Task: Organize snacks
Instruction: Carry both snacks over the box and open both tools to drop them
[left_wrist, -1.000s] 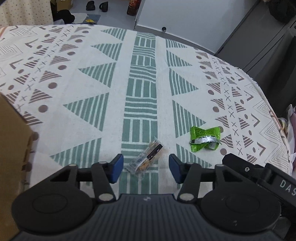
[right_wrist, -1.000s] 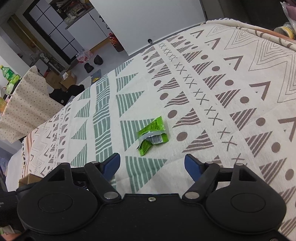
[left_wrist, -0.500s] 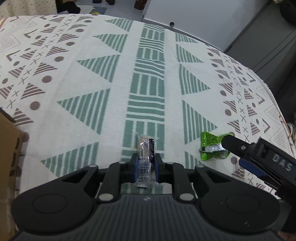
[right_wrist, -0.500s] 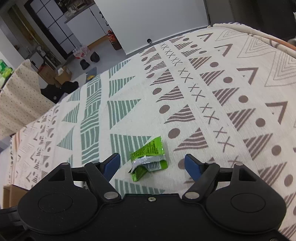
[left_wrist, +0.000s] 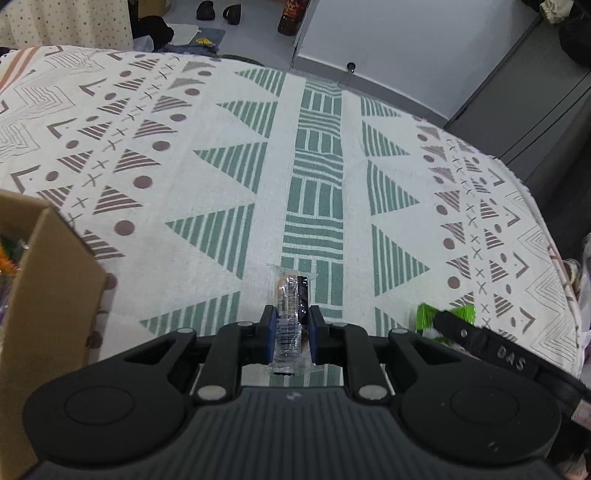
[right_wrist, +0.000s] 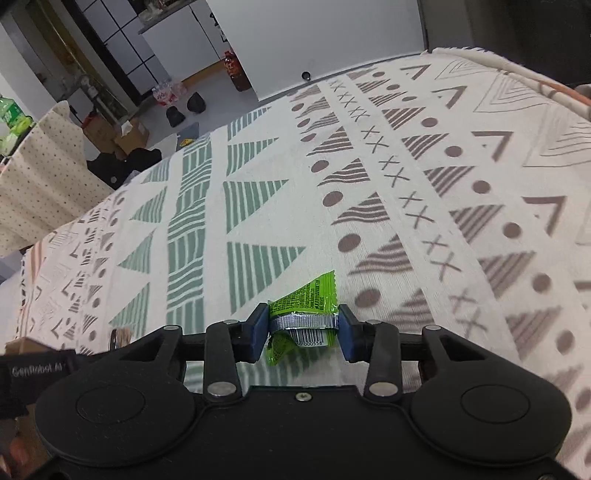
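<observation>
In the left wrist view my left gripper (left_wrist: 291, 325) is shut on a clear-wrapped snack bar (left_wrist: 293, 295), tan and black inside, which sticks out forward between the blue pads above the patterned tablecloth (left_wrist: 221, 184). In the right wrist view my right gripper (right_wrist: 302, 328) is shut on a crumpled green snack packet (right_wrist: 308, 299) with a silver strip and a barcode. The packet's green edge (left_wrist: 424, 315) also shows at the lower right of the left wrist view, behind the right gripper's black finger (left_wrist: 465, 334).
An open cardboard box (left_wrist: 48, 280) stands at the left edge, with colourful wrappers showing inside. The tablecloth's far edge curves away towards a grey floor with shoes, a bottle (right_wrist: 236, 70) and boxes. A dotted fabric-covered piece (right_wrist: 40, 166) stands far left.
Both grippers went from open to shut. The left closed on the snack bar first and has lifted it; the right moved down onto the green packet and closed on it.
</observation>
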